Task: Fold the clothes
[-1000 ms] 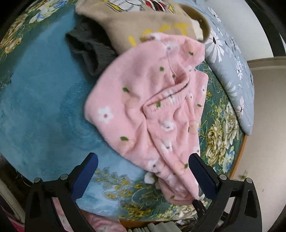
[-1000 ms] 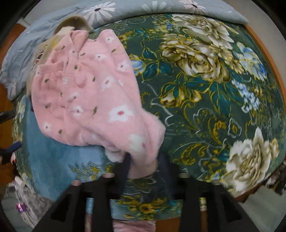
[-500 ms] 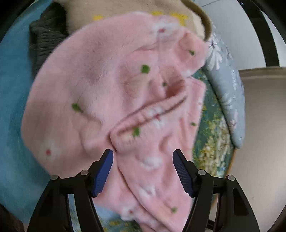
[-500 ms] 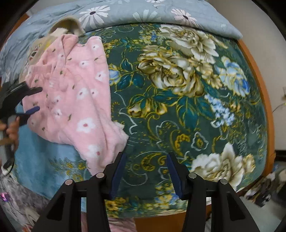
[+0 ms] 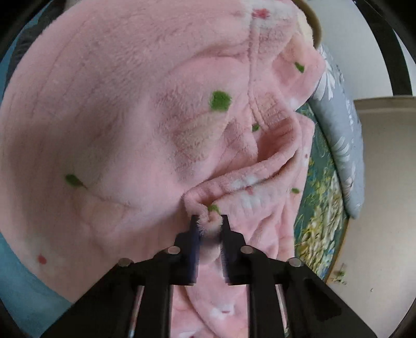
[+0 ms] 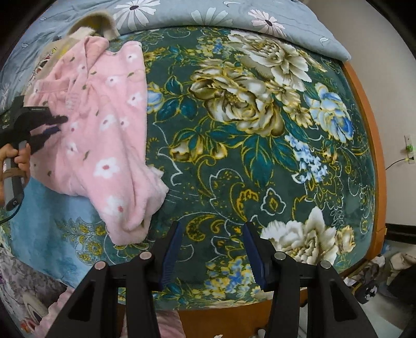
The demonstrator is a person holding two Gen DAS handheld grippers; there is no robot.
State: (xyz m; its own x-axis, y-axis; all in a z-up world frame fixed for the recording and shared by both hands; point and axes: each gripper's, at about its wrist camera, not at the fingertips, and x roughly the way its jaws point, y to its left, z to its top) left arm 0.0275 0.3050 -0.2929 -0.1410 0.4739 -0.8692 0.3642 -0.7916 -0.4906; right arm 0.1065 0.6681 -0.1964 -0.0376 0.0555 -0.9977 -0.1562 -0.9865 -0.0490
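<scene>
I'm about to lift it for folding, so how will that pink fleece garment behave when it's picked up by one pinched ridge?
The pink fleece garment looks floppy: it lies in soft folds, so it would probably hang and drape. The left hand-held gripper is closing on a bunched ridge, and the plush pile may compress and slip. It probably weighs little, though its far end may drag across the floral blanket.

Bare floral blanket (image 6: 260, 156) right of pink garment (image 6: 104, 130) — open room, daisy quilt (image 6: 208, 15) bounding far edge
</scene>
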